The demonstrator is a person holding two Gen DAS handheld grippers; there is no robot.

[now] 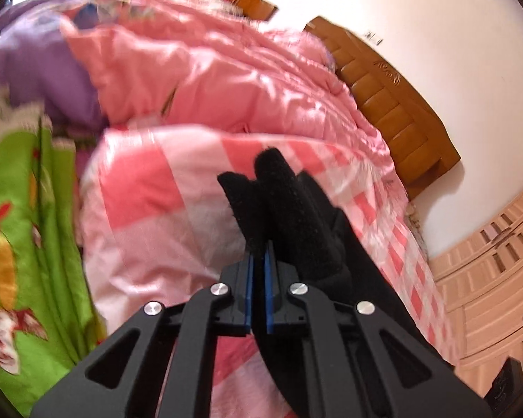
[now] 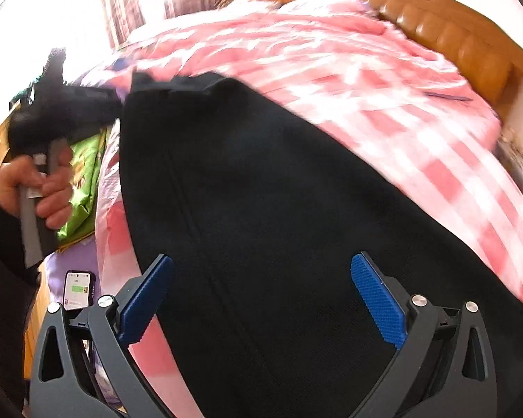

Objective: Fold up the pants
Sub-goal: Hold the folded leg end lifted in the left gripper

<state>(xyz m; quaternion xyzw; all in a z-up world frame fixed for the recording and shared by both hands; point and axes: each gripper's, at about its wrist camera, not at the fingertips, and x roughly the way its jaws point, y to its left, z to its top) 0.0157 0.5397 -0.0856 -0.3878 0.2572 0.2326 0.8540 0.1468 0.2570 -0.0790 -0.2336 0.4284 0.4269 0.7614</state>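
Observation:
Black pants [image 2: 261,191] lie spread along the pink checked bed cover [image 2: 418,129]. In the left wrist view my left gripper [image 1: 259,261] is shut on a bunched edge of the pants [image 1: 282,202], which sticks up past the blue pads and trails off to the lower right. In the right wrist view my right gripper [image 2: 261,296] is open just above the wide black cloth, its blue pads [image 2: 376,303] far apart with nothing pinched. The left gripper [image 2: 115,104] shows at the far left there, held by a hand [image 2: 48,188], at the pants' far corner.
A rumpled pink quilt [image 1: 209,69], purple bedding [image 1: 28,59] and a green printed cloth [image 1: 24,226] lie beside the pants. A wooden headboard [image 1: 394,104] runs along the white wall. A phone [image 2: 77,291] lies on purple cloth at the bed's edge. A pale cabinet [image 1: 498,278] stands right.

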